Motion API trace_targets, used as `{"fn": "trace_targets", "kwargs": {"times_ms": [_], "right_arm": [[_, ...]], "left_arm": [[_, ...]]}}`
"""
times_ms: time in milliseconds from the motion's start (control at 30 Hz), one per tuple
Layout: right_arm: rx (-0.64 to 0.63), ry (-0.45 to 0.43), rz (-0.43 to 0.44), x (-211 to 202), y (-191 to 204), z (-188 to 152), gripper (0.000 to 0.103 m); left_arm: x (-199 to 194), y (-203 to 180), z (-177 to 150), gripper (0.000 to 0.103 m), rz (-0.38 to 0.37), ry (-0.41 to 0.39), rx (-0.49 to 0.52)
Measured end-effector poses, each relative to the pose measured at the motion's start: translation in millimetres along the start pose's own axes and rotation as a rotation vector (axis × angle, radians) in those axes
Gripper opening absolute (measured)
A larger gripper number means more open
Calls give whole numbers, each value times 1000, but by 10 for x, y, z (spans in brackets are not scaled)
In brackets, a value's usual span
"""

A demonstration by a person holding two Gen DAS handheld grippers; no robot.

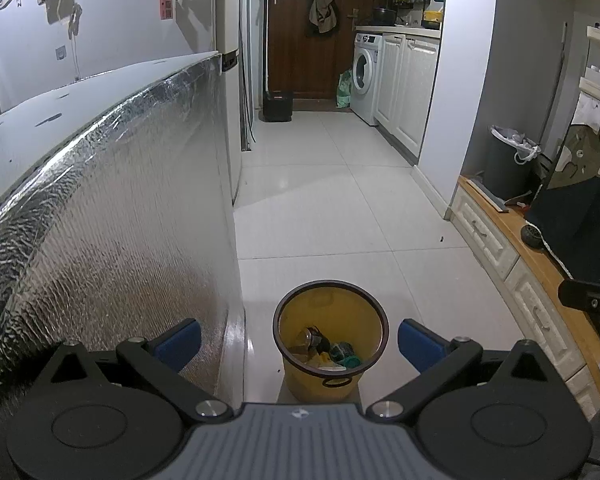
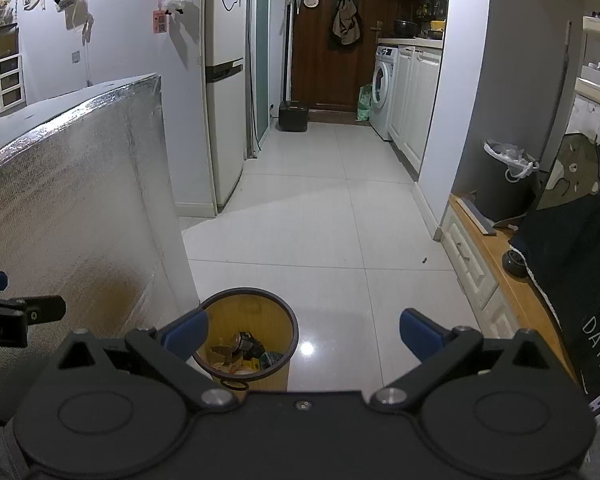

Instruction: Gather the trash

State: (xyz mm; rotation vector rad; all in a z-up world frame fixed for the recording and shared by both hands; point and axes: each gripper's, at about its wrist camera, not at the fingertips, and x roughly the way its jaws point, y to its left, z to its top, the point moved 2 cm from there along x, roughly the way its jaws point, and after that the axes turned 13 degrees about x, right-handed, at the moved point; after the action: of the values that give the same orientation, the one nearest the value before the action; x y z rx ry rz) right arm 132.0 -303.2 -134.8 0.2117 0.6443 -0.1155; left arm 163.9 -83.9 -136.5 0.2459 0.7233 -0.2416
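the yellow bin stands on the white tile floor, close against the foot of a tall foil-covered panel. it has a dark rim and already holds scraps: what looks like a can, some dark and green wrappers, and paper, all low in the bottom, so there is plenty of room left.

the left gripper hangs above and slightly behind the bin, its 2 blue fingers spread wide with nothing between them; in its view the bin sits right in the gap. the right gripper is beside it, blue fingers equally wide apart and empty, with the bin under its left finger and bare floor under the rest.

outward, the floor runs clean toward a fridge, a washing machine and a dark wooden door. only 1 small dark speck lies on the tiles near the white drawers. a grey bin with a white liner stands on the wooden ledge to the right.

judging by 2 empty grippers over a part-filled bin, this is a pause between items: nothing is in hand and the next piece must be found. no obvious litter lies within reach, so the next move calls for turning away from the bin to search, perhaps toward the speck or the ledge, then lowering open fingers squarely around whatever is chosen.
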Motion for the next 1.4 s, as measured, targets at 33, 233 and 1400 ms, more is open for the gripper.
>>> {"fn": "trace_targets", "kwargs": {"times_ms": [33,233,1400], "right_arm": [[0,0,0,0,0,-1,103],[0,1,-1,3,3,-3,103],[1,3,1,2,8,-9,103]], "left_arm": [[-3,7,8,103,0,0,1],[2,-1,9,103,2,-1,4],[-8,32,34,103,11,-9,13]]}}
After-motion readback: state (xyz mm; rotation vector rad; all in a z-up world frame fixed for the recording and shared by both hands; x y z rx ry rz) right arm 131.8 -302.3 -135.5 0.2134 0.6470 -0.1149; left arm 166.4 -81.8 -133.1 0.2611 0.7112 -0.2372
